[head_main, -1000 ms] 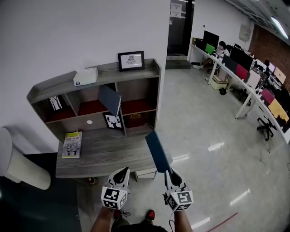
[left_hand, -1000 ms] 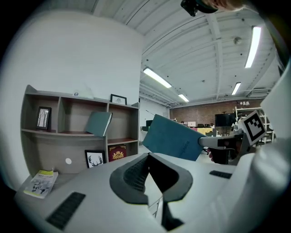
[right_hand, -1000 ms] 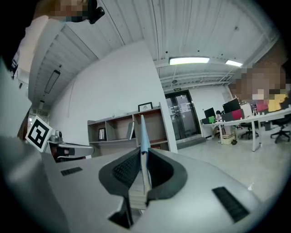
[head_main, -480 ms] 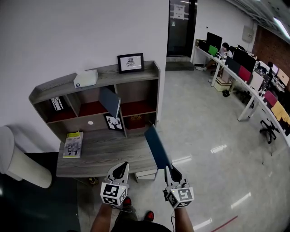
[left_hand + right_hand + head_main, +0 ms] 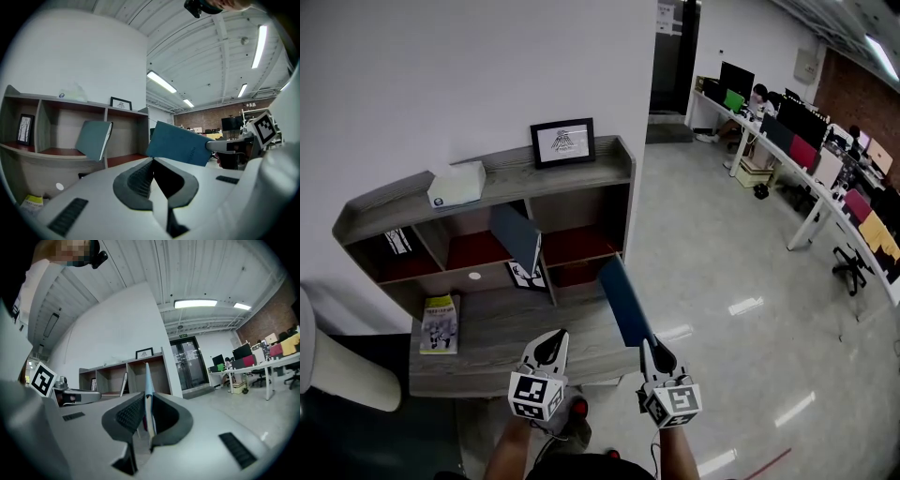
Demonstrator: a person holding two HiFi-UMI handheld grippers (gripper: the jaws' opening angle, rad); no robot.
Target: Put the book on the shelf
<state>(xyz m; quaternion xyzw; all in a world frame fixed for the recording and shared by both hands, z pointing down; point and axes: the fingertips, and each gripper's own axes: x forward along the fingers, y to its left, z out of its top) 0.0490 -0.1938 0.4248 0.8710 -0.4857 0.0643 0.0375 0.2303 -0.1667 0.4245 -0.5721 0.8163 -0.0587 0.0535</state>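
r tongs (image 5: 650, 349) pinching the dark blue book (image 5: 624, 302) by its near end. the right gripper view shows the thin edge (image 5: 148, 390) clamped between the pads, cover faces upright. book juts fwd and up from the jaws, over the front-right corner of the desk (image 5: 506, 328), well apart from the shelf (image 5: 487, 173) and not in any bay yet. prob held edge-on so it goes in upright between the dividers w/o needing a turn at the last moment. the end grip leaves most of its length free to enter first. l tongs (image 5: 551, 343) pressed together, nothing between them (image 5: 152, 161), level beside the right pair. looks like a spare, maybe to steady things later. middle bay holds a leaning book (image 5: 516, 239) of similar colour, propped against the divider, so space there is awkward. right bay (image 5: 581, 246) w/ red floor looks open, likeliest target, just a guess. booklet (image 5: 439, 323) lies flat at desk's left, out of the way. white box (image 5: 455, 184) and picture frame (image 5: 562, 142) sit on the top board, no conflict. risk: long lever from an end grip, book could pivot in the pads if its tip bumps a divider.
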